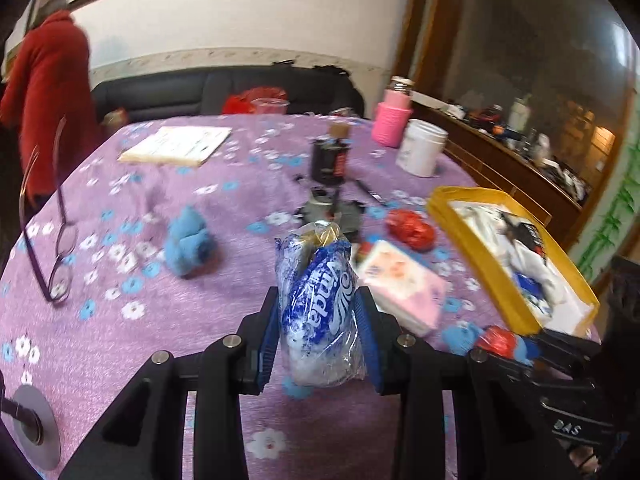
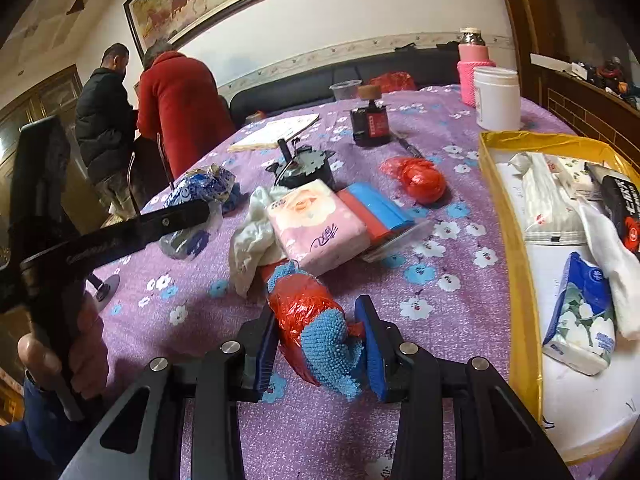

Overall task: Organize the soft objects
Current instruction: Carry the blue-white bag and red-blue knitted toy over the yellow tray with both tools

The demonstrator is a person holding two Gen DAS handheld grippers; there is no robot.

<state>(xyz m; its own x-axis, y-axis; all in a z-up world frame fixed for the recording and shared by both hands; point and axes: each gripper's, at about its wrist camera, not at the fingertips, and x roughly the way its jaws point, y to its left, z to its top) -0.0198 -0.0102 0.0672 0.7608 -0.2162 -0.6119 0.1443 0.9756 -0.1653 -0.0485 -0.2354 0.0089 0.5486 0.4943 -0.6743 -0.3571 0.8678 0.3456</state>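
Nearest the left wrist camera, the left gripper (image 1: 320,316) pinches a blue-and-white plastic pack (image 1: 318,312) between its pads, clear of the purple tablecloth (image 1: 160,320). The right gripper (image 2: 320,340) is clamped on a blue cloth and red bag bundle (image 2: 316,320). The yellow-rimmed tray (image 2: 516,264), at three o'clock in the right wrist view, already holds tissue packs. Risk: the slick film may slide from the left pads during transfer. The bundle may separate, since only part of it is pinched. The glasses (image 1: 60,248), at nine o'clock in the left view, could be swept aside.
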